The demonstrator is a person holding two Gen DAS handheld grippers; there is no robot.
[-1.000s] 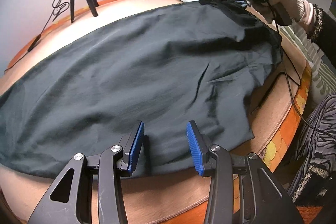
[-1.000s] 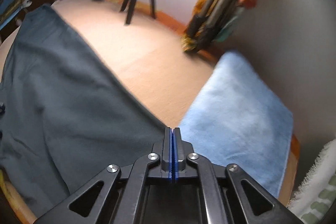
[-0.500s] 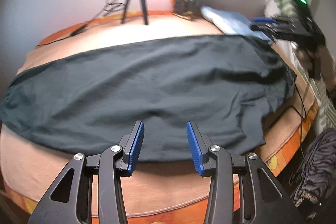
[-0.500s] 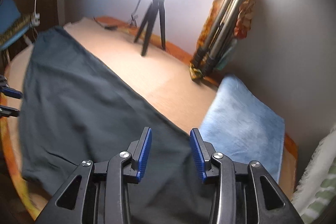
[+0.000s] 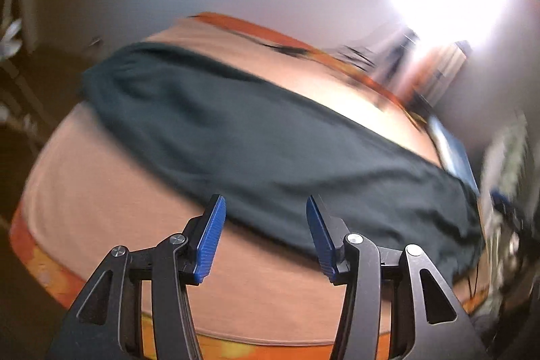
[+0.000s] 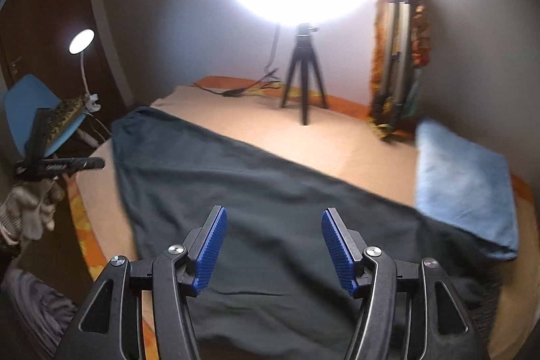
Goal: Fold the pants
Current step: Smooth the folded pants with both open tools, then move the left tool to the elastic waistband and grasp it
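Dark green pants [image 5: 270,150] lie flat as one long strip across the peach-covered bed [image 5: 111,208]; the right wrist view shows the pants [image 6: 270,211] running from far left to near right. My left gripper [image 5: 265,237] hovers over their near edge, jaws opening, nothing between them. My right gripper [image 6: 273,248] hangs above the wide end of the pants, its jaws also opening and empty. At the far left of the right wrist view, a gloved hand [image 6: 30,208] holds the left gripper's body [image 6: 57,166].
A folded blue towel [image 6: 465,188] lies at the bed's right. A small black tripod [image 6: 303,83] with a bright ring light and a folded tripod [image 6: 398,56] stand by the far wall. A blue chair [image 6: 30,110] and desk lamp [image 6: 81,41] are left of the bed.
The right gripper let go of the pants' edge, opened and rose. The left gripper swung left along the bed's near side and rolled; its jaws widened a little.
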